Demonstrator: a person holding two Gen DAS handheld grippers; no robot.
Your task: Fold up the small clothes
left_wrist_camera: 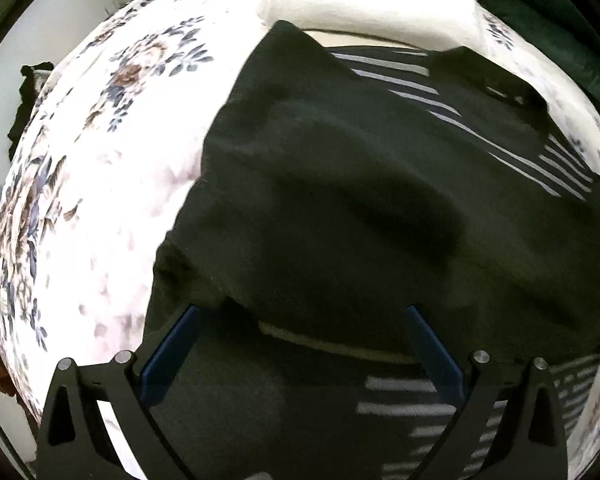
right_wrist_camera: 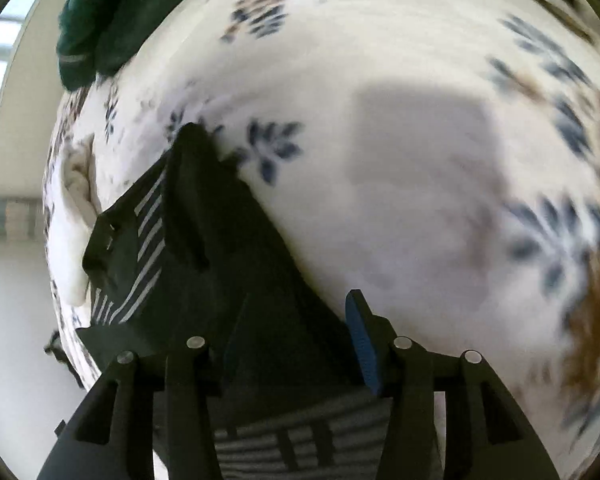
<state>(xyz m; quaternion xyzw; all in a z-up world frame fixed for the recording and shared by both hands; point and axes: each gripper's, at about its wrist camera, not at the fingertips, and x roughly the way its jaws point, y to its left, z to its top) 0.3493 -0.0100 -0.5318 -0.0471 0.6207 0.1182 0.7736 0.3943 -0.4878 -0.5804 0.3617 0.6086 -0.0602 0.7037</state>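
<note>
White cotton bedspread printed with blue and brown flowers: it covers the bed under both of your grippers and fills most of each view.

Dark, near-black knit garment with panels of thin white stripes: the task's piece. It lies spread on the bedspread, partly folded over itself, with one plain dark layer lying across the striped part. In your right wrist view its plain edge runs up to a point on the bedspread, and the striped panel shows to the left of that.

Plain cream cloth, rolled or bunched: it lies on the bedspread at the far edge of the garment; whether the two touch you cannot tell.

Dark green fabric with a pale band: it is heaped at the far corner of the bed, well apart from your grippers.

Your left gripper: black frame, blue fingers spread wide over the dark garment, with nothing pinched between them.

Your right gripper: the blue right finger stands over the bedspread, just beside the garment's edge; the left finger is lost against the dark cloth. The fingers stand parted, and no cloth is visibly clamped.
</note>
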